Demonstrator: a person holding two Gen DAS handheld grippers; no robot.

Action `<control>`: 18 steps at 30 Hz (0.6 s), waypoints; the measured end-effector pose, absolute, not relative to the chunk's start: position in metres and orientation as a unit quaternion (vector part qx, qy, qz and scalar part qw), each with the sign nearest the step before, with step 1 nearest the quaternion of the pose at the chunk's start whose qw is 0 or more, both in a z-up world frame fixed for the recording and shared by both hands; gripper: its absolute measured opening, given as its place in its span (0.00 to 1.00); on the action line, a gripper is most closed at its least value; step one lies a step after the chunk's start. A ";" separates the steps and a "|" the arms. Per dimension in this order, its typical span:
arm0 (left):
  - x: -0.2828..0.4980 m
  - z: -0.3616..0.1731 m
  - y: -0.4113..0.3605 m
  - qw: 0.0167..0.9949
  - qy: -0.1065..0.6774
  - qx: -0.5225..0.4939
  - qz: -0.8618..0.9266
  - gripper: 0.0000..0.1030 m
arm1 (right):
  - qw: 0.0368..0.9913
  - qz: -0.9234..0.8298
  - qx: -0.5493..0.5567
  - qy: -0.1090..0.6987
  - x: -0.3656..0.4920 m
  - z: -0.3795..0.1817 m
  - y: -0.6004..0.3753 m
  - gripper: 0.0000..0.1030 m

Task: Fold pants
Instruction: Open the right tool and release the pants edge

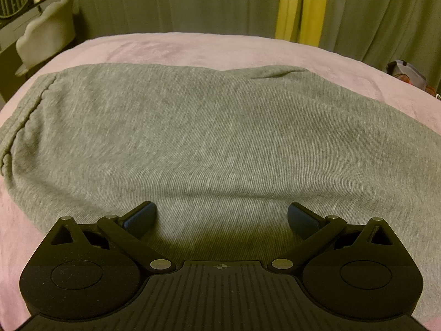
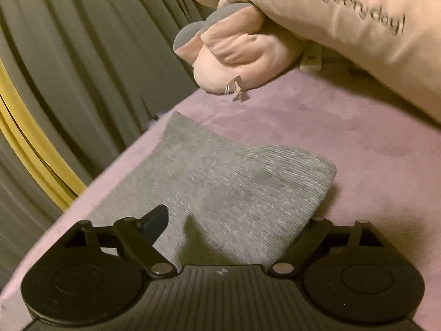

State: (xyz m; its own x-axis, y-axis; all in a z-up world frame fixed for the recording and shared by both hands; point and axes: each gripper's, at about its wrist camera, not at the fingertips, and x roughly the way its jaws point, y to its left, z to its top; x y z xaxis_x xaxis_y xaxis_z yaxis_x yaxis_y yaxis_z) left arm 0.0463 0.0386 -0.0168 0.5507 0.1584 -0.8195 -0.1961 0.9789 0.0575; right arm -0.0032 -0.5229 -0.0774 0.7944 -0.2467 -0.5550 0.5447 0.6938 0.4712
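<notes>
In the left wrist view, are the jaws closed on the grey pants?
No, the left gripper has its jaws spread wide above the grey pants, pinching no fabric.

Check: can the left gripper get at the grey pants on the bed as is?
Probably yes. The left gripper sits open directly over the grey pants, which lie spread on the pink bed cover; nothing lies between the fingers and the fabric.

— What do the pants [image 1: 209, 127] look like?
— Grey ribbed knit, spread flat on the pink bed [image 1: 193, 47].
— Folded?
— One end [image 2: 248, 176] lies doubled over, its rounded fold near the bed's edge.
</notes>
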 end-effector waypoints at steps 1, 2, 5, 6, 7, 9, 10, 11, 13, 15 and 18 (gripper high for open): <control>0.047 -0.017 0.039 0.880 0.463 -0.020 0.101 1.00 | 0.889 -0.234 0.320 0.230 -0.007 -0.077 -0.522 0.88; 0.046 -0.017 0.039 0.880 0.463 -0.020 0.101 1.00 | 0.882 -0.263 0.315 0.230 -0.012 -0.075 -0.523 0.88; 0.046 -0.017 0.039 0.880 0.463 -0.020 0.101 1.00 | 0.857 -0.341 0.325 0.208 -0.029 -0.074 -0.532 0.88; 0.046 -0.017 0.039 0.880 0.463 -0.020 0.101 1.00 | 0.851 -0.357 0.330 0.196 -0.037 -0.073 -0.534 0.88; 0.046 -0.017 0.039 0.880 0.463 -0.020 0.101 1.00 | 0.851 -0.368 0.327 0.182 -0.042 -0.070 -0.534 0.88; 0.046 -0.017 0.039 0.880 0.463 -0.020 0.101 1.00 | 0.868 -0.363 0.300 0.155 -0.046 -0.060 -0.527 0.88; 0.046 -0.017 0.039 0.880 0.463 -0.020 0.101 1.00 | 0.880 -0.353 0.282 0.145 -0.043 -0.055 -0.521 0.88; 0.046 -0.017 0.039 0.880 0.463 -0.020 0.101 1.00 | 0.893 -0.338 0.262 0.140 -0.039 -0.050 -0.514 0.88; 0.046 -0.017 0.039 0.880 0.463 -0.020 0.101 1.00 | 0.920 -0.292 0.215 0.148 -0.025 -0.045 -0.499 0.88; 0.046 -0.017 0.039 0.880 0.463 -0.021 0.101 1.00 | 0.941 -0.233 0.169 0.178 -0.007 -0.048 -0.485 0.89; 0.046 -0.017 0.039 0.880 0.463 -0.020 0.101 1.00 | 0.948 -0.162 0.129 0.243 0.020 -0.058 -0.472 0.89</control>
